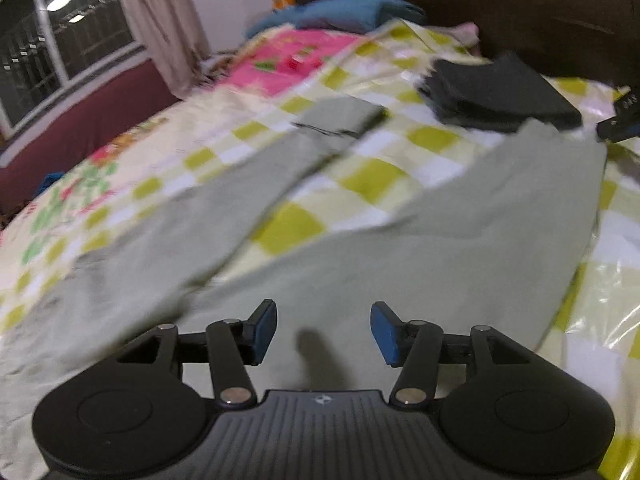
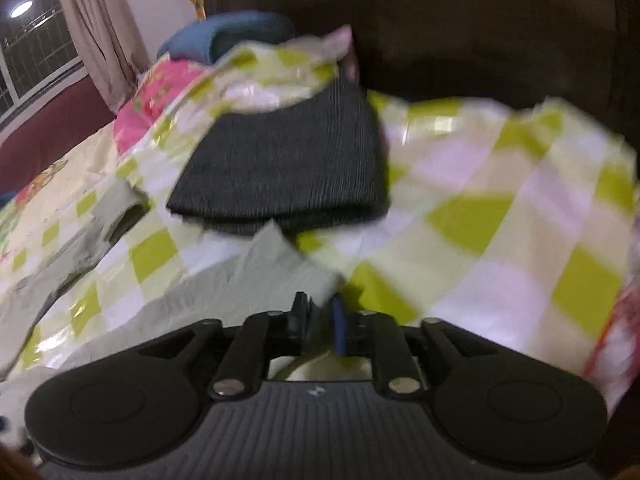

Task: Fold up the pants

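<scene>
Left wrist view: left tongs (image 1: 324, 330) released, pads apart, nothing between them, hovering over the waist end of the pants (image 1: 360, 256). Pants spread flat on the bed (image 1: 372, 178), grey-green, legs splayed in a V toward the dark stack of folded clothes (image 1: 496, 94). One leg ends just beside that stack; the other leg (image 1: 280, 152) ends well to the left of it, cuff turned over. Blue pillow (image 1: 340, 12) beyond the stack, by the headboard.

Right wrist view: right tongs (image 2: 320, 326) nearly closed, a fold of pale cloth apparently caught between the pads; picture too blurred to confirm a firm grip. Pants leg (image 2: 276, 264) directly ahead of the tongs, its tip touching the near edge of the stack of folded clothes (image 2: 280, 168). Other leg (image 2: 108, 216) to the left of the stack.

Step in hand, by judgement: securing the waist before bringing one leg over the other.
- Lower left tongs onto the waistband edge; pinch all cloth layers together.
- Confirm right grip before lifting.
- Lift both ends evenly; keep cloth taut.
- Lay leg on leg, seams aligned, clear of the stack.
- Smooth the turned cuff first.
</scene>
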Demonstrator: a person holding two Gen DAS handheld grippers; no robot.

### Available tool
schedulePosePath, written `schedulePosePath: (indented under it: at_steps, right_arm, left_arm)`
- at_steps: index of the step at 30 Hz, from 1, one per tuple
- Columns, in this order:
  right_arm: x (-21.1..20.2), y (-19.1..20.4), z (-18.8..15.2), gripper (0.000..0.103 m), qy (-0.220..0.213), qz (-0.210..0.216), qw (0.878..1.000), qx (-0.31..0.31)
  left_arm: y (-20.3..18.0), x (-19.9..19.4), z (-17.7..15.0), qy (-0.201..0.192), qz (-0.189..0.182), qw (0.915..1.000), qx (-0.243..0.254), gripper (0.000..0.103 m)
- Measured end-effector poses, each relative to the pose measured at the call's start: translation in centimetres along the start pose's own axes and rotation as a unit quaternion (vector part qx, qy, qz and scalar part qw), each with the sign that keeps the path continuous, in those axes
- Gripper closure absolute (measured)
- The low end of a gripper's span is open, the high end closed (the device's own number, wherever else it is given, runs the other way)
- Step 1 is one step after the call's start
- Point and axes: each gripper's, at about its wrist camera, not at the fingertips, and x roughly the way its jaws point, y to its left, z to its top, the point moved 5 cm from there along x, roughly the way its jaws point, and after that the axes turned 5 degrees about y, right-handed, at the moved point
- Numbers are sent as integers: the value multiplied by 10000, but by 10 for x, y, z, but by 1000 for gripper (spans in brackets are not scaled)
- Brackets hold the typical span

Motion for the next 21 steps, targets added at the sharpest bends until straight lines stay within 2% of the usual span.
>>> schedulePosePath:
  at_steps: [2, 5, 8, 11, 12, 14, 15, 18, 21]
  right_arm:
    - [-8, 21, 8, 85, -105, 173, 9992, -334]
    - [-4, 79, 13, 78, -19, 795, 9908, -1093]
    - [9, 155, 10, 76, 291, 1693, 9676, -1853]
    - [33, 249, 7, 75, 528, 2328, 9315, -2743]
    - [43, 284, 7, 74, 585, 2490, 9154, -3110]
    - [62, 347, 2, 71, 723, 2744, 8791, -3830]
    - [74, 383, -1, 67, 820, 2864, 8541, -4264]
    - [100, 452, -10, 61, 810, 2962, 8048, -5079]
    - [126, 494, -8, 61, 973, 3036, 7837, -5331]
  left_arm:
    - [28, -10, -7, -49, 255, 9996, -76, 35]
    - [78, -20, -22, -13, 662, 9976, -177, 35]
    - [132, -20, -34, 88, 1109, 9937, -152, 35]
    - [192, -12, -46, 188, 1583, 9872, -76, 35]
    - [213, -7, -49, 231, 1705, 9851, -69, 35]
    - [257, 5, -55, 387, 1937, 9803, -73, 35]
    - [277, 11, -57, 478, 1992, 9787, -95, 35]
    - [335, 32, -61, 762, 2043, 9754, -314, 35]
    - [373, 56, -62, 969, 1712, 9784, -631, 35]
